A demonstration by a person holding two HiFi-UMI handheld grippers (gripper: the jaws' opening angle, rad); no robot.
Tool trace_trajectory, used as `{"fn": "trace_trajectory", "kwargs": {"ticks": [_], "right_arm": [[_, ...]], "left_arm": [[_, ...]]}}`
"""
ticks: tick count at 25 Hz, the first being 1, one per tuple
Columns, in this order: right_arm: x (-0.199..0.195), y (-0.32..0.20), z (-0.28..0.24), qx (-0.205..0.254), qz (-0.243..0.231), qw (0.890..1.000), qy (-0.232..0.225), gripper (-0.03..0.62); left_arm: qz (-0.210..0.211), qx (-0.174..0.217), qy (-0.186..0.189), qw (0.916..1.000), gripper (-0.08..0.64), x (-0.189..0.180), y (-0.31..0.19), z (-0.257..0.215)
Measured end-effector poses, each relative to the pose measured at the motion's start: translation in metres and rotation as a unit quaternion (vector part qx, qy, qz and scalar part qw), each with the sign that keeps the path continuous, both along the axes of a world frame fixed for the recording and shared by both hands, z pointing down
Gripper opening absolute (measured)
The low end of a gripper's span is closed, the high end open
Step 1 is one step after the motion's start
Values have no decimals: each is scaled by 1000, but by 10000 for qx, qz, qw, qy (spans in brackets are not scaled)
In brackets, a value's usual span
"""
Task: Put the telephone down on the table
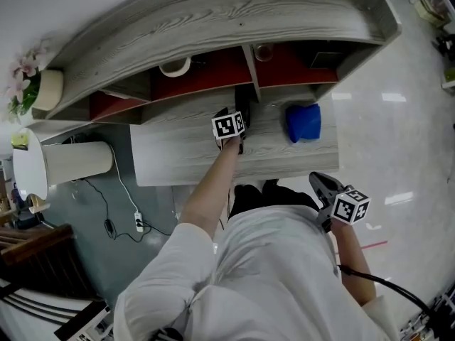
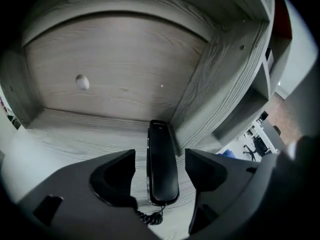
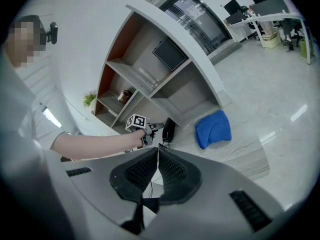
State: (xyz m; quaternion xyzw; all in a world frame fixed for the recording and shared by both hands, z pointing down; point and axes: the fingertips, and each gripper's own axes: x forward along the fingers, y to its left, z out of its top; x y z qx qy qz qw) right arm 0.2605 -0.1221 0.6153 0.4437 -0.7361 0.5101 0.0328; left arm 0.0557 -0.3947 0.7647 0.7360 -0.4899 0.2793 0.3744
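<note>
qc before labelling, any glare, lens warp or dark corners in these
Head view: lamp glare on the glossy white floor, grey wood-grain shelf unit bowed by the lens. Left gripper view: dark corners, slim black telephone handset sharp between the open left claw. Right gripper view: heavy fisheye, shut right claw.

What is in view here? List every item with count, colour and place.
telephone: 1, black, on table against shelf divider
cloth: 1, blue, on table right of telephone
table: 1, grey wood, centre
shelf unit: 1, grey with red backs, behind table
flower pot: 1, pale, far left
left hand-held gripper: 1, dark, open, jaws either side of telephone
right hand-held gripper: 1, dark, shut, empty, off table
</note>
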Motion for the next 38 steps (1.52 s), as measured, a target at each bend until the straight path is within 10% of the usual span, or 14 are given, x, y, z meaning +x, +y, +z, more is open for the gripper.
{"fn": "trace_trajectory", "kwargs": {"ticks": [12,38], "right_arm": [[-55,10,-20,420,-163,9990,-72,18],[-209,175,-52,887,-74,9959,155,18]], "left_arm": [[-366,749,522,9951,17,-64,83,-102],[905,546,2050,9730,9,-180,385,-191]]}}
